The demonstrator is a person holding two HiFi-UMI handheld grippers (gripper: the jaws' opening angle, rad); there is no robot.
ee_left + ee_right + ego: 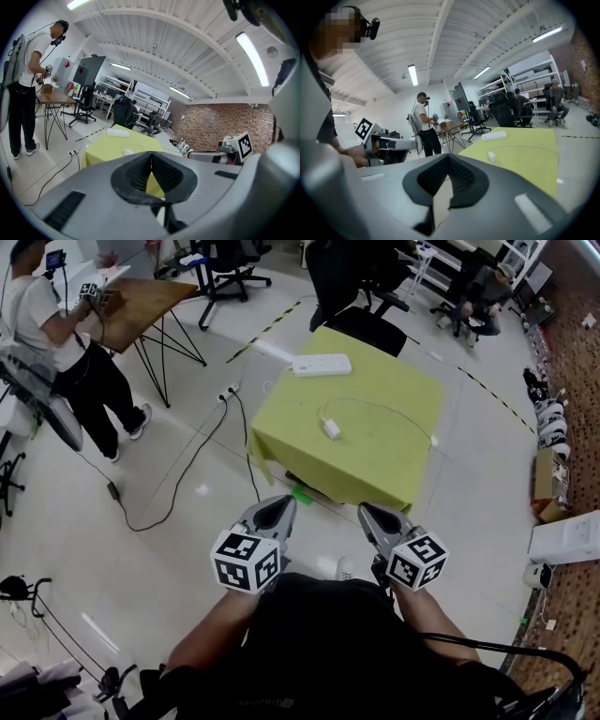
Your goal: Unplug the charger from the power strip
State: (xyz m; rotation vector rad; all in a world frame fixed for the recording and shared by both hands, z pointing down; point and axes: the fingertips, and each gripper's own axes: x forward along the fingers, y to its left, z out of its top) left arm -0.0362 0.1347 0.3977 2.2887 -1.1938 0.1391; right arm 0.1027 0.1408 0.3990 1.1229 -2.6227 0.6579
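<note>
Charger: a small white block [332,428] lies flat near the middle of the yellow-green table [375,470], well apart from the power strip. From where you stand it looks already out of the socket.
Power strip: a long white bar [322,365] sits at the table's far edge. No plug shows in it, though it is too small to be sure.
Cable: a thin white lead [394,409] runs from the charger in a loose loop toward the right side of the table.
Handling: expect the charger to be light, hard and smooth, so it could slip out of a weak pinch. The cable is limp and will trail behind it.
Where to grip: take the charger across the flat sides of its body, never by the cable. The strip also looks light, so if a plug does need pulling, pin the strip down with your other gripper first.
Left gripper: your left gripper [278,507] has its fingers pressed together, with nothing between them.
Right gripper: your right gripper [373,514] is also closed tip to tip and is empty.
Pose: you hold both grippers low in front of your body, side by side. They point toward the table and slightly down, well short of its near edge.
Reach: nothing is within range from here, so you will need to step closer.
</note>
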